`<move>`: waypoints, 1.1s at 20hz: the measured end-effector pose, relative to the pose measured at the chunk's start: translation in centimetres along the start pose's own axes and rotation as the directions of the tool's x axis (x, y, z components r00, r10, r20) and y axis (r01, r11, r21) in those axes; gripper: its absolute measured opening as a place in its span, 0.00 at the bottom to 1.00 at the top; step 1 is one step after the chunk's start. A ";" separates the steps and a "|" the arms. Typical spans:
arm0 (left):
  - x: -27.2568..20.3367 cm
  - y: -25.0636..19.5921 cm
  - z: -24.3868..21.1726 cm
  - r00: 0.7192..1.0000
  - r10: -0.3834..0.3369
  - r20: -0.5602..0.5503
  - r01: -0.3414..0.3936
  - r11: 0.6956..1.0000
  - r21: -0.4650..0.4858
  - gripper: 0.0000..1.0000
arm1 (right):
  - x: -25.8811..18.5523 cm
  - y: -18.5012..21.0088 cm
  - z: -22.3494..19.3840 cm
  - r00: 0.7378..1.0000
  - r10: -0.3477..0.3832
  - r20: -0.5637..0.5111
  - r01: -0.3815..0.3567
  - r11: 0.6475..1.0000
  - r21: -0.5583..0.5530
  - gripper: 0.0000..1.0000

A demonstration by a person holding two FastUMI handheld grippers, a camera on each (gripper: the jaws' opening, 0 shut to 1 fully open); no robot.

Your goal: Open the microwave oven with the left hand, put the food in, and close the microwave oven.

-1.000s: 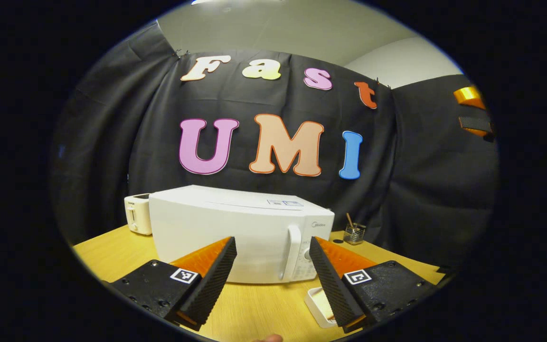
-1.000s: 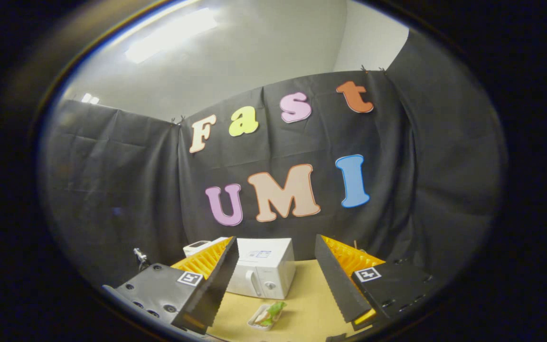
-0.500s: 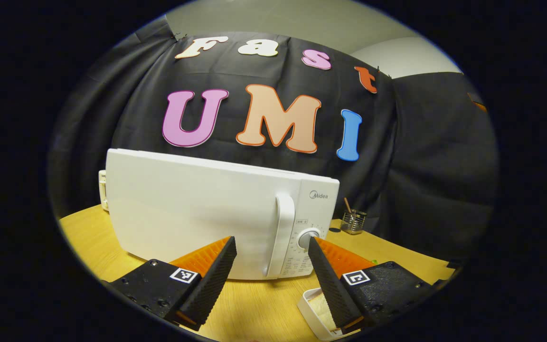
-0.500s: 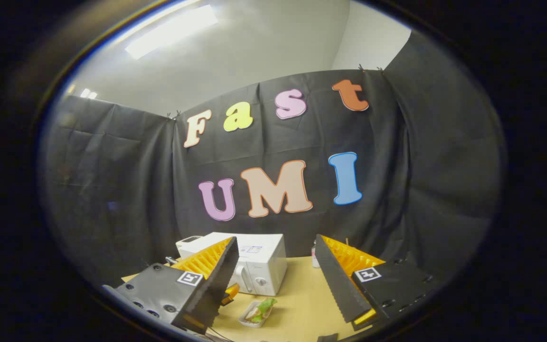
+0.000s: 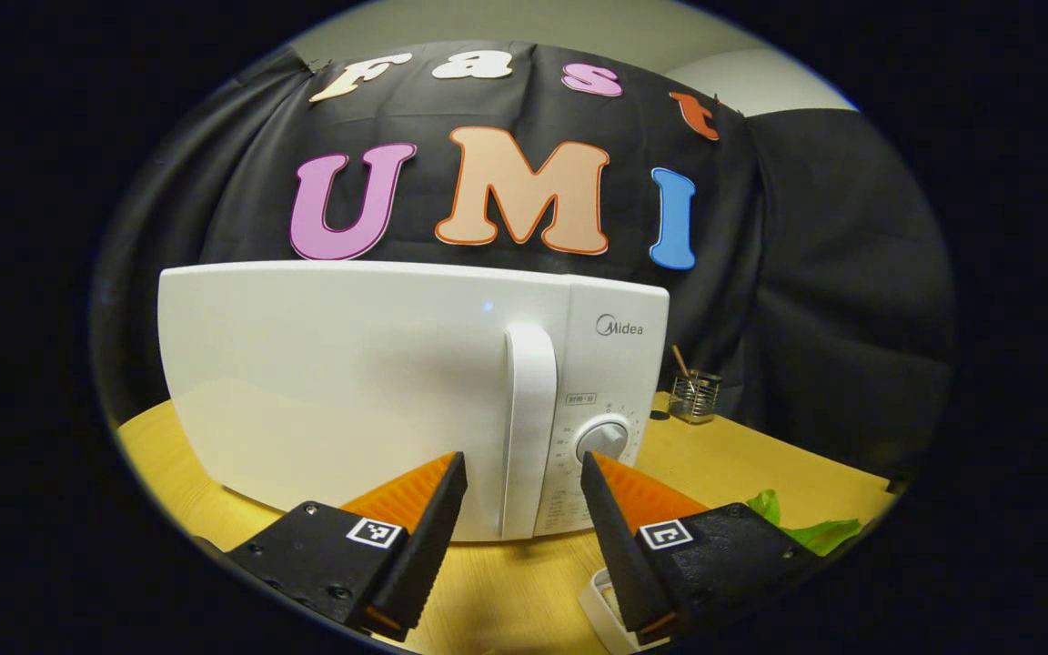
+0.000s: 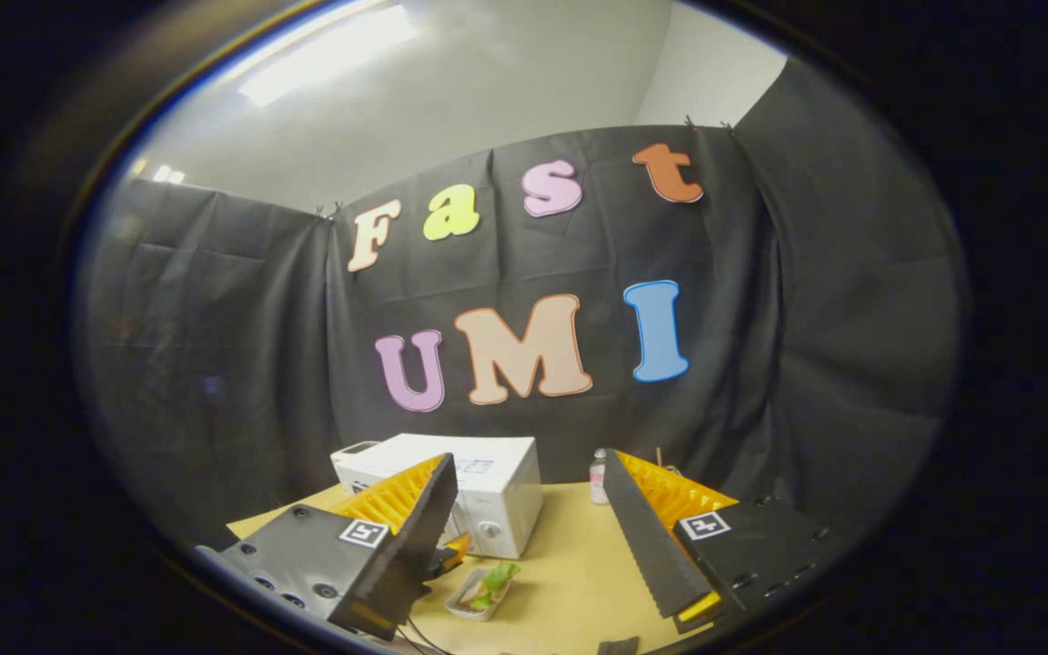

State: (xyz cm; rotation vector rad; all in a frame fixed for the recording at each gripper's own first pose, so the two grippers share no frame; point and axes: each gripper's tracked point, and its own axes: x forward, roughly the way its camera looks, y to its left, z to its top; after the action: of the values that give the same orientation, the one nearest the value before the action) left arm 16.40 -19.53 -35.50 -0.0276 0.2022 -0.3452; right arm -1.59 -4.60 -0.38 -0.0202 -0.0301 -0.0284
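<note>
Microwave oven (image 5: 397,391) stands white and wide in the left gripper view, on the wooden worktop (image 5: 742,464), its door shut flush. The door's upright handle (image 5: 527,428) lies straight ahead, between the two fingers of the left tongs (image 5: 524,509), which are spread apart and grasp nothing; the handle is framed by them but I judge it not yet touched. A control dial (image 5: 603,439) sits just right of the handle. Low on the right, partly behind the right-hand finger, is the rim of a white food tray (image 5: 599,600) with a green leaf (image 5: 801,528) above it. A small wire holder (image 5: 695,396) with a stick in it stands farther back beside the oven.

In the right gripper view the right tongs (image 6: 529,537) are held back and high, fingers wide apart and empty. Between them, farther off, are the microwave oven (image 6: 478,496), the food tray (image 6: 480,591) with greens on the worktop (image 6: 569,582) in front of it, and a small bottle (image 6: 599,478) near the oven's side. Part of the other gripper peeks out beside the tray.

As for progress, nothing is finished: the door is unopened and the food is outside, just in front of the oven. Gripping the handle, swinging the door, loading the tray and closing all remain.
</note>
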 end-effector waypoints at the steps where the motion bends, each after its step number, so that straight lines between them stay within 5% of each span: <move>1: 0.3 0.1 -0.3 1.000 0.007 -0.004 -0.007 1.000 -0.001 0.77 | 0.0 -0.4 -0.1 1.000 -0.007 -0.002 0.007 1.000 0.000 0.91; 9: 1.8 0.4 -1.7 0.998 0.047 -0.041 -0.046 0.999 0.024 0.35 | -0.1 -1.5 -1.1 0.999 -0.031 -0.015 0.031 1.000 0.000 0.91; 19: 1.5 0.5 -1.5 0.997 0.064 -0.033 -0.062 0.996 0.062 0.16 | 0.1 -1.9 -2.8 0.999 -0.037 -0.036 0.038 0.999 0.022 0.91; 22: 1.3 0.5 -1.1 0.997 0.075 -0.005 -0.075 0.997 0.005 0.11 | 0.5 -2.2 -3.4 0.998 -0.045 -0.045 0.047 0.999 0.028 0.91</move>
State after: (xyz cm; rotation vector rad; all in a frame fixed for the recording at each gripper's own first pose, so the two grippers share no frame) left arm 17.57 -19.46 -36.89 -0.0143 0.2066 -0.2707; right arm -1.05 -6.87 -3.72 0.0101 0.0136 -0.0744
